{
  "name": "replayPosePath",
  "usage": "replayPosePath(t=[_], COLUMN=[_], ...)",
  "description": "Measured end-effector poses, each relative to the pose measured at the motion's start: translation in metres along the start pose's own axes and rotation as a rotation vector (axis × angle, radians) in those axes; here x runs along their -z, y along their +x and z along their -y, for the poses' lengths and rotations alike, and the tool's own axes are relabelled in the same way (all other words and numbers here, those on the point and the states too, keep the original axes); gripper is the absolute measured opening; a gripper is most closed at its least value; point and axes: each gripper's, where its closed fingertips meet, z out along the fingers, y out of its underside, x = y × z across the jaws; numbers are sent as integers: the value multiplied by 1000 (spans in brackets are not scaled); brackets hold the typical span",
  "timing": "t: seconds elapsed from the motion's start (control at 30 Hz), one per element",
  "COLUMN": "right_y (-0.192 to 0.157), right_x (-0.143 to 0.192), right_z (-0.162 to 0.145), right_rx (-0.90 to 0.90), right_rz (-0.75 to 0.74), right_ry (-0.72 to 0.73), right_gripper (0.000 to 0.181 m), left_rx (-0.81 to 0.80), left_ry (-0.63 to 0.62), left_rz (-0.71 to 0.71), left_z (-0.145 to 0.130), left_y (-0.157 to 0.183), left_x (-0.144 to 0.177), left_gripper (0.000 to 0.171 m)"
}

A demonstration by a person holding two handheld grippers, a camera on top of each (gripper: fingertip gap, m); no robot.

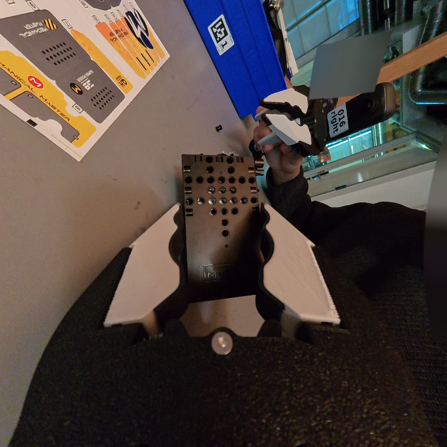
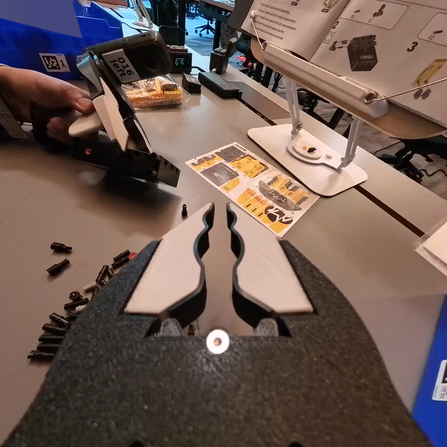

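while our left gripper (image 1: 221,242) squeezes the black block with holes (image 1: 219,217) low over the grey table (image 2: 242,125), our right gripper (image 2: 220,212) hangs empty, slightly apart, near a small black peg (image 2: 184,209). we should hold the block steady.

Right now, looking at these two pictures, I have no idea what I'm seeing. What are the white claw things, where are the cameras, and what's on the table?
The white claws are two hand-held grippers, one in each of a person's hands, each carrying a camera that looks along its jaws. The left gripper is clamped on a black block with holes. The right gripper holds nothing; its jaws are slightly apart. On the grey table lie a sticker sheet, small black pegs, a bag of yellow parts and a white stand with an instruction booklet.
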Motion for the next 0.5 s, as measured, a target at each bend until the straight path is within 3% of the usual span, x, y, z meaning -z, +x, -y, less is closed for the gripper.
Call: replayPosePath(t=[0.5], right_y=[-8], right_x=[-4], right_z=[1], right_rx=[104], right_rz=[-32], right_ry=[-22], right_gripper=[10], left_rx=[10], left_ry=[0], left_rz=[-9], left_z=[0], left_y=[0], left_x=[1], left_gripper=[61])
